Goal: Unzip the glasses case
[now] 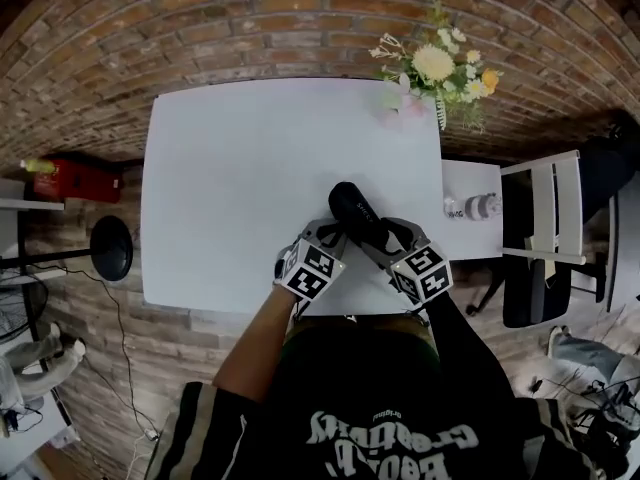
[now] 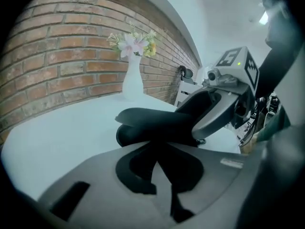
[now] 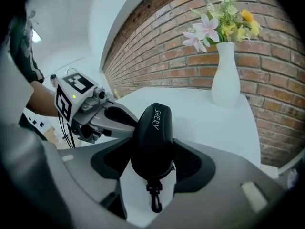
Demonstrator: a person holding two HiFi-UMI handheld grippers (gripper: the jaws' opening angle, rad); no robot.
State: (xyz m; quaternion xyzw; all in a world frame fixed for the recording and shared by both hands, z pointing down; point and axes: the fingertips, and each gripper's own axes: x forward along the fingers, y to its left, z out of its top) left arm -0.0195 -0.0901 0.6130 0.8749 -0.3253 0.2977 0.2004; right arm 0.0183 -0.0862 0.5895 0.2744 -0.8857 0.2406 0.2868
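Person's black shirt (image 1: 400, 408) fills the bottom of the head view, with both arms reaching out over the white table (image 1: 230, 168). The glasses case (image 3: 152, 132) is black and lies near the table's front edge, between the two grippers, angled away from the person. A small clip (image 3: 154, 199) trails off its near end onto the tabletop.

Right gripper (image 3: 155, 149): jaws spread wide and straddling the near end of the case, one pad close beside each side. Can't tell whether the pads actually press on it.

Left gripper (image 2: 159, 151): jaws pressed together, tips right at the case's side. Can't tell if a zipper pull is pinched between them.

The vase of flowers (image 1: 430, 78) stands at the far right corner, well apart from the case. A brick wall (image 1: 250, 18) runs behind the table.
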